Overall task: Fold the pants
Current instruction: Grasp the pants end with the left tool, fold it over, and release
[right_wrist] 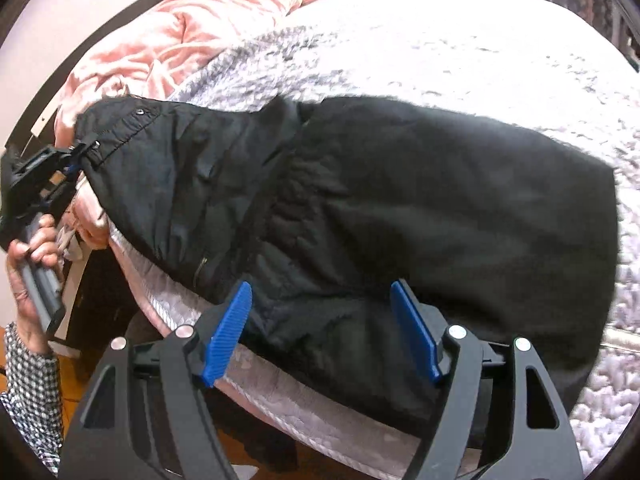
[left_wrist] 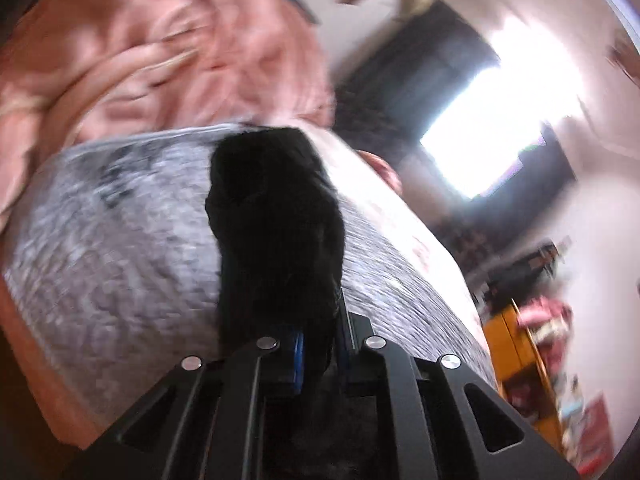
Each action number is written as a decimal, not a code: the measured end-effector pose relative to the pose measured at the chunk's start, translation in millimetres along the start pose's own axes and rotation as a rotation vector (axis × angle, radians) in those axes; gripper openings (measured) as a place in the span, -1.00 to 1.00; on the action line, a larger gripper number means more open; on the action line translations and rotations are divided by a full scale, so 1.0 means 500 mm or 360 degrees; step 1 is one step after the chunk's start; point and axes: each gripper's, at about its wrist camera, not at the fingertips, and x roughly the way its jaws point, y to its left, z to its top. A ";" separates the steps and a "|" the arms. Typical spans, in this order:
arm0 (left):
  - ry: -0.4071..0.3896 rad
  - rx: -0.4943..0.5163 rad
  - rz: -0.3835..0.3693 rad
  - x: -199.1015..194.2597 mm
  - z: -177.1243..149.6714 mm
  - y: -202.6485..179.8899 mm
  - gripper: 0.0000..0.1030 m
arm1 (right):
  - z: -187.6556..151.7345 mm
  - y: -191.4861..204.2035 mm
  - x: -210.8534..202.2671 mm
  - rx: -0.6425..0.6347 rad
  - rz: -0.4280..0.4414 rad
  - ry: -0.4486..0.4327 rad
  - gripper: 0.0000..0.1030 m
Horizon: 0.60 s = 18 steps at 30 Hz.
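Your left gripper (right_wrist: 78, 152) is clamped on the waistband end of the black pants (right_wrist: 400, 208), which lie spread across the grey fleece blanket (right_wrist: 440, 48) on the bed. Your right gripper (right_wrist: 320, 332) hovers with its blue pads (right_wrist: 230, 332) wide apart over the near edge of the cloth, pinching nothing. A rumpled pink comforter (right_wrist: 192, 24) crowds the space just beyond the waistband.

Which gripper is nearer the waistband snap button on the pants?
Left. The left gripper is shut on the pants at the waistband, beside the snap button. The right gripper hangs open over the far lower edge.
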 end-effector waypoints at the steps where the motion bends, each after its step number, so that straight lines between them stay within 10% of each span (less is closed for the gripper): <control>1: 0.0007 0.0052 -0.0017 0.001 -0.004 -0.023 -0.78 | 0.001 -0.006 -0.012 0.0003 -0.0025 -0.0020 0.40; 18: 0.0616 0.0761 -0.0214 0.127 -0.266 -0.330 -0.79 | -0.036 -0.140 -0.086 0.0252 -0.0179 -0.0081 0.41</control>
